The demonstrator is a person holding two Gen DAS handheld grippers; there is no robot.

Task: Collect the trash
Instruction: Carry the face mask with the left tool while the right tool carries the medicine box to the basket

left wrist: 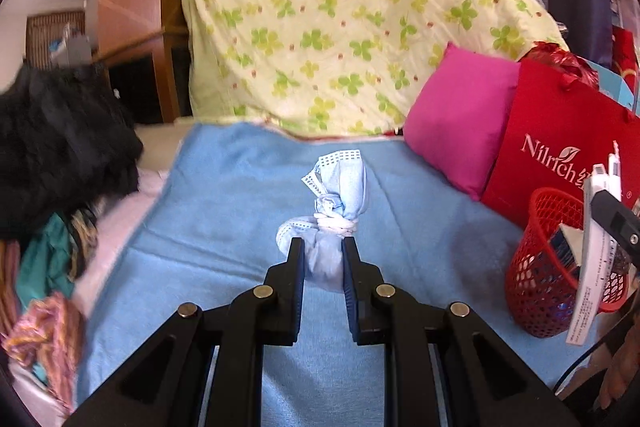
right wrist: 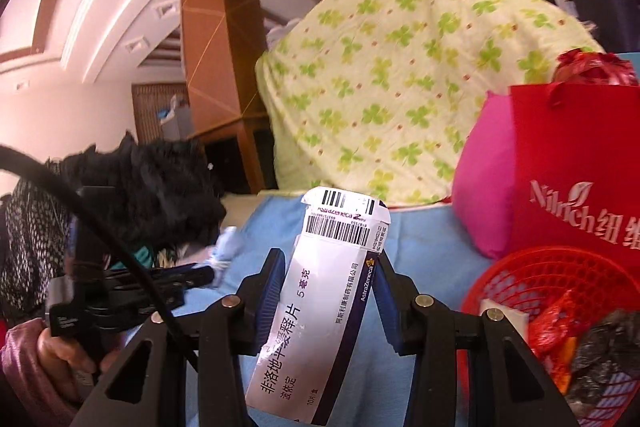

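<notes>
left gripper (left wrist: pixel 322 247): clenched on a knotted blue face mask (left wrist: pixel 334 195), which is held over the blue towel (left wrist: pixel 224 187); both fingers are pressed against its lower bulge.
right gripper (right wrist: pixel 330 263): clamped on a flattened medicine box (right wrist: pixel 320 307), held upright and tilted between the blue pads (right wrist: pixel 272 287).
black furry item (left wrist: pixel 60 143): seen at the far left in both views, beside mixed fabrics.
clover sheet (left wrist: pixel 340 19): draped over something bulky behind the towel.
pink cushion (left wrist: pixel 460 119): propped between the sheet and the red paper bag (left wrist: pixel 560 131).
red mesh basket (right wrist: pixel 560 327): at the right, just before the bag; a red wrapper, something dark and crinkled, and a white piece are held in it.
seen only by right wrist: the basket's contents from above, and the person's hand (right wrist: pixel 64 351) on the left gripper's handle.
seen only by left wrist: the mask's knot and its perforated edge.
writing: "nilrich" on the bag; "astrazeneca", barcodes and chinese characters with "5" on the box.
</notes>
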